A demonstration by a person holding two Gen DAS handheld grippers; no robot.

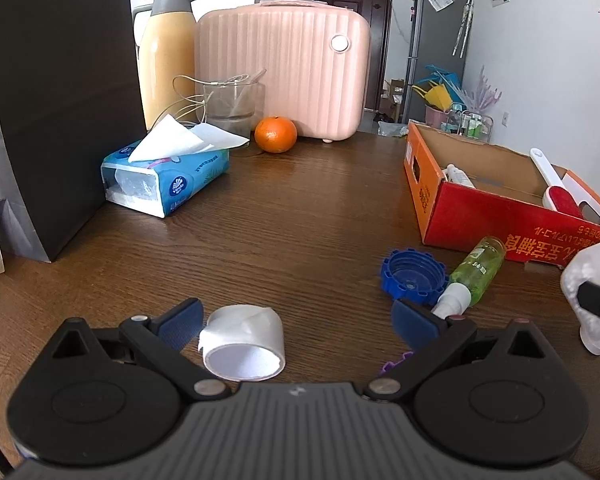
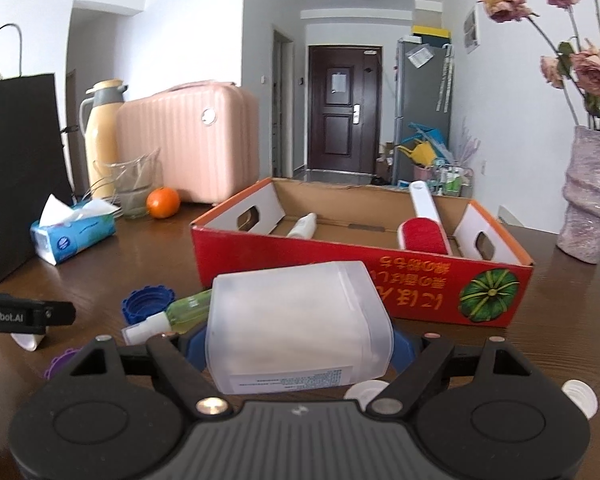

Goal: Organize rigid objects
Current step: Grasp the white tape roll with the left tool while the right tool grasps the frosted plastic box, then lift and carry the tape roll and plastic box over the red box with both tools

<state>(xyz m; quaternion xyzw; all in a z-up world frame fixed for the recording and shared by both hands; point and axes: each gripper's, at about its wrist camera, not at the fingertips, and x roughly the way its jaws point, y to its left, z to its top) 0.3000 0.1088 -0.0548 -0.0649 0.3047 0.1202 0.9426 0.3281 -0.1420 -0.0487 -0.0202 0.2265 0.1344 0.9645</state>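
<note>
The right gripper (image 2: pixel 300 344) clamps a translucent plastic container (image 2: pixel 298 320) before the red box (image 2: pixel 340 276).

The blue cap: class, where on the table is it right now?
In the left wrist view the blue cap lies on the table at right, touching the green spray bottle, just before the red box.

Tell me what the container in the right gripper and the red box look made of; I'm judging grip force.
Container: probably frosted, translucent plastic; milky walls, printed label.
Red box: corrugated cardboard; brown inside, glossy red printed outside, cut handle holes.
</note>
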